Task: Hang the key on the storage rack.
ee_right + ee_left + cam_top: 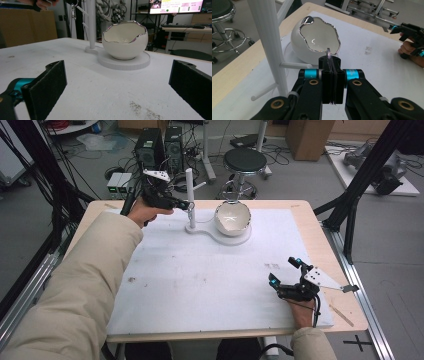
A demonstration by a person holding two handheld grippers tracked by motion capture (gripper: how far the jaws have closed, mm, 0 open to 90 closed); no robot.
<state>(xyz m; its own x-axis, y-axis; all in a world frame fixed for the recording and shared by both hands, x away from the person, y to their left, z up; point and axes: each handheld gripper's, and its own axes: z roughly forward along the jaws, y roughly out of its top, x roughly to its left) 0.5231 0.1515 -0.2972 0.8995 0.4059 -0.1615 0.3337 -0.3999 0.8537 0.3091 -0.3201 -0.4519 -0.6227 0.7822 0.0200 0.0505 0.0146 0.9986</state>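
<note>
A white mat (210, 280) covers most of the wooden table (320, 227). Toward its far side stands a white stand: a round base (235, 239) joined to a slim upright post (190, 195) with short pegs sticking out from it. On the round base sits a white bowl (232, 217) shaped like a cracked eggshell, its jagged rim edged in silver; the right gripper view shows it upright and hollow (125, 40).

The left tool (189, 206) is held up beside the post, just left of the bowl. In the left gripper view its jaws are pressed together on a small thin clear loop (328, 53), possibly a ring or a bit of jewellery, though it is too small and glassy to say which. The loop's top pokes out above the jaw pads, with the bowl's opening (319, 35) right behind it and the post (268, 42) to the left.

The right tool (285, 272) rests low over the near right part of the mat, well apart from the stand. Its jaws stand wide apart with nothing between them, and they face the bowl. A black stool (245, 161) stands on the floor beyond the table.
</note>
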